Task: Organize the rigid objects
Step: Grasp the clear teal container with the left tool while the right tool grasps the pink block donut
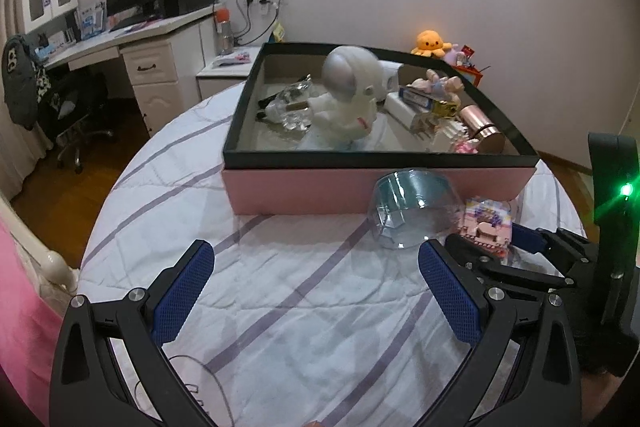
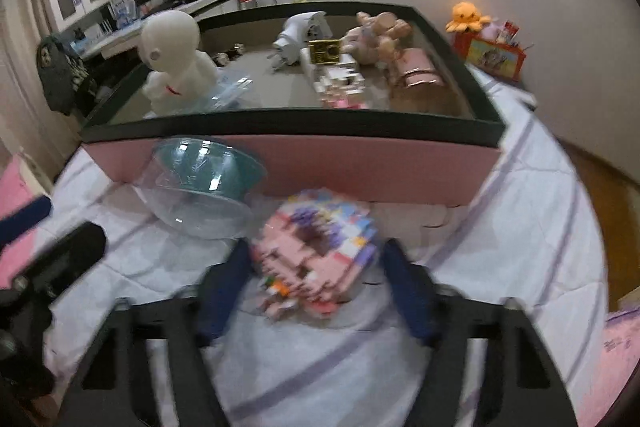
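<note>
Two blue-padded fingers of the left gripper (image 1: 316,287) are seen nearest the left wrist camera, spread wide apart over a white quilt with purple stripes (image 1: 280,307); nothing is held between them. Just ahead of its right-hand finger, a clear plastic dome with a teal base (image 1: 414,213) is lying tilted on the quilt, against the pink front wall of a large open box with a black rim (image 1: 304,193).

Beside the dome, a pink building-block model (image 2: 316,255) is resting on the quilt, close to the box wall. It is straddled by the right gripper (image 2: 318,267), whose fingers are set on either side of it. The right wrist view is blurred, so whether the pads are pressing on the model cannot be told.

Inside the box, a white astronaut figure (image 1: 352,95) is standing upright toward the left, with crumpled clear wrapping (image 1: 292,107) behind it. Small boxes and a rose-gold cylinder (image 1: 482,129) are gathered at the right. Beyond the box, an orange plush octopus (image 1: 430,43) is seen by the wall.
</note>
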`<state>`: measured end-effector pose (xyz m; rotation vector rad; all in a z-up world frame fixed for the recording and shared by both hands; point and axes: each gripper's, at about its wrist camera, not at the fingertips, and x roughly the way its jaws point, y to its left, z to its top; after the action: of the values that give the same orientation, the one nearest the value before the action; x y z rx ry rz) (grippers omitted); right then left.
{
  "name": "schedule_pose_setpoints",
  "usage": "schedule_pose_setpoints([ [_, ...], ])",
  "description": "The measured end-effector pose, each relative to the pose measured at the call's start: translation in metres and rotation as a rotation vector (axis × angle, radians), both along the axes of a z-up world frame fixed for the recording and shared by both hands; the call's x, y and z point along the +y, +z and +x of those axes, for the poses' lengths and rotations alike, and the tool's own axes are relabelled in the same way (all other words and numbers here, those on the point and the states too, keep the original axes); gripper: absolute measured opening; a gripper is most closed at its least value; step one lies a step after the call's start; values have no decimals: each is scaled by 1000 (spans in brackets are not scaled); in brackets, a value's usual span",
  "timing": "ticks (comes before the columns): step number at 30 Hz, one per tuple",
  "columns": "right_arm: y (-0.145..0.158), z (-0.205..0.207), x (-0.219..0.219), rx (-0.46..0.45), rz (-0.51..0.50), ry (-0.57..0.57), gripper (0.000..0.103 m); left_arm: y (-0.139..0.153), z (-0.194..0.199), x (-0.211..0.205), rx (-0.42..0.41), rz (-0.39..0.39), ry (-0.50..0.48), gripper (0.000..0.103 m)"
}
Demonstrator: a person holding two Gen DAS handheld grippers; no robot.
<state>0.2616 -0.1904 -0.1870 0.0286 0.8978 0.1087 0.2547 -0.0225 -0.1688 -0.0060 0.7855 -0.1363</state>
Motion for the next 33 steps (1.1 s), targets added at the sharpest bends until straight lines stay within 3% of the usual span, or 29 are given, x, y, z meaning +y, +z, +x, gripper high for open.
schedule_pose_setpoints([
  [2,2,-2,-8,1,37,0,60,-1,3,-7,6,-4,-20,103],
  [20,7,-12,-49,-9,0,-27,61,-12,26,-57,33,7,-96,103],
  [27,5,-11,-56,-14,25,-13,61,-40,56,-60,131,-23,-53,102],
  [30,4,-10,-57,-16,31,-13,61,-37,60,-54,120,-67,-34,94],
  [32,3,-10,-57,-17,43,-13,61,-39,59,-52,119,-63,-33,72],
  [33,3,-12,-58,-18,47,-13,61,-39,58,-51,116,-62,-42,73],
])
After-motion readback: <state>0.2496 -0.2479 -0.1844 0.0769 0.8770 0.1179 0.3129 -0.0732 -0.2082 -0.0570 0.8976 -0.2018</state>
